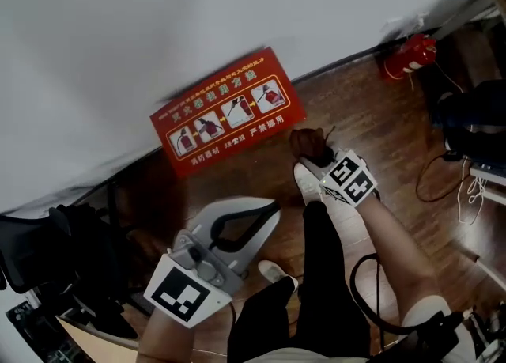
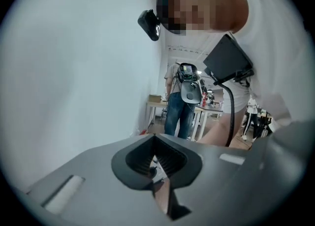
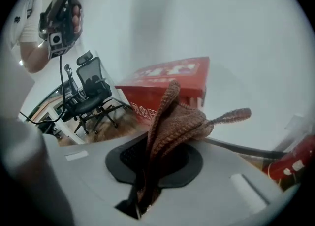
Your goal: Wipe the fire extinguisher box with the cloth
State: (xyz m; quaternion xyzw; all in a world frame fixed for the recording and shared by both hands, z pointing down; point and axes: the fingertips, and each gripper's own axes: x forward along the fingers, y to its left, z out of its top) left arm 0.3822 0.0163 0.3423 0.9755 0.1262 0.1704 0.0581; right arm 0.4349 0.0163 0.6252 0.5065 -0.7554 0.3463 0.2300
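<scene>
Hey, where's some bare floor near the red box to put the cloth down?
Bare wood floor lies between the red box and the fire extinguisher, along the wall. Crowded: cables at right, the office chair left of the box, and a shoe below the box.

The left gripper (image 1: 267, 211) is hanging low on the person's left and pointing up and rightward in the head view. Its jaws are pressing together on nothing. The right gripper (image 1: 316, 165) is reaching forward on a bare, outstretched right forearm (image 1: 395, 251). Its jaws are pinching a cloth (image 1: 310, 144), which is bunching out past the tips.
</scene>
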